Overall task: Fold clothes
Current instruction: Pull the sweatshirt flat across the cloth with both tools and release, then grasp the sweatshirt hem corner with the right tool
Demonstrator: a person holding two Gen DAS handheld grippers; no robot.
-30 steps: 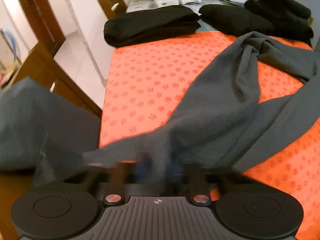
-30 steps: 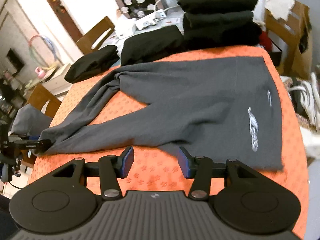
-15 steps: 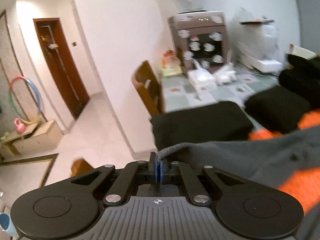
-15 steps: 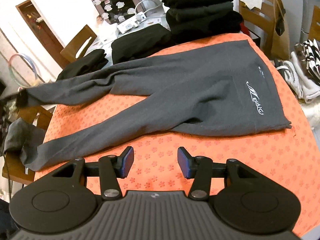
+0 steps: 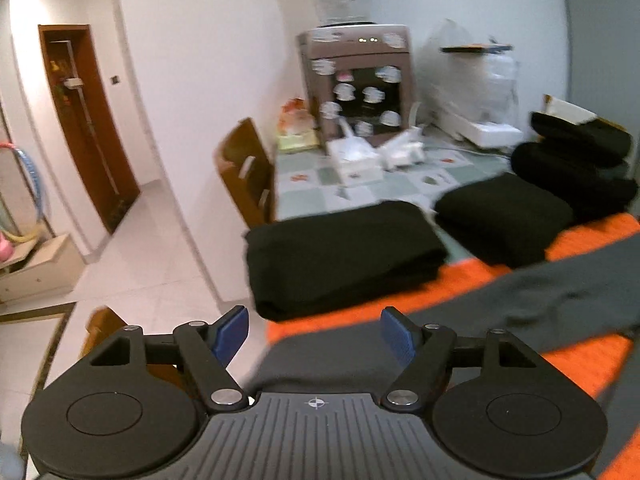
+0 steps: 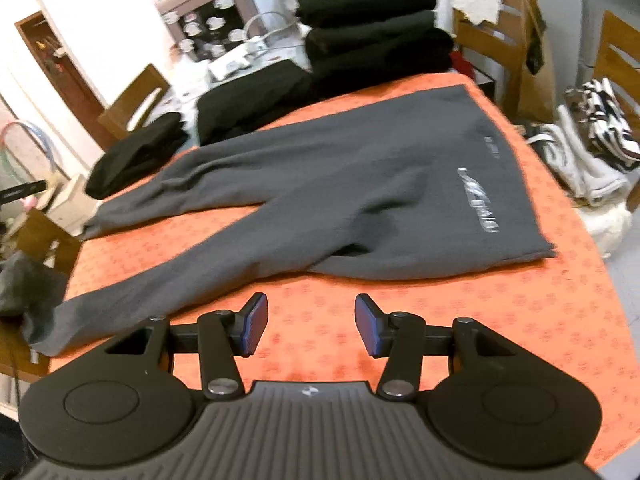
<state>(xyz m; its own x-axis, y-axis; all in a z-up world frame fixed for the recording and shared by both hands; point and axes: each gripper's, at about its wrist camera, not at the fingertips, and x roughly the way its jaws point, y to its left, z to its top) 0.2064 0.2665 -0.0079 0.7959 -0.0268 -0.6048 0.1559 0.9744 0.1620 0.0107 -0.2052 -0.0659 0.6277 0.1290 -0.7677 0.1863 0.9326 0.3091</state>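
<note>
Grey trousers (image 6: 360,192) with a pale logo lie spread on the orange tablecloth (image 6: 460,320), waistband to the right. The far leg (image 6: 132,204) reaches the table's left edge. The near leg's end (image 6: 44,332) hangs over that edge. My right gripper (image 6: 311,330) hovers open over bare cloth, just in front of the near leg. My left gripper (image 5: 314,336) is at the table's left edge, its jaws opening. A grey trouser leg (image 5: 520,304) lies beneath and to its right, and neither pad touches it.
Folded black clothes (image 5: 344,256) sit at the back of the orange cloth, with a taller stack (image 6: 372,28) at the back right. Wooden chairs (image 6: 496,40) stand behind and to the right. A heap of striped and white laundry (image 6: 592,152) lies off the table's right side.
The left gripper, earlier shut on a trouser leg's end, lifted it and has let go. That leg now lies straight across the cloth. The right gripper stayed open.
</note>
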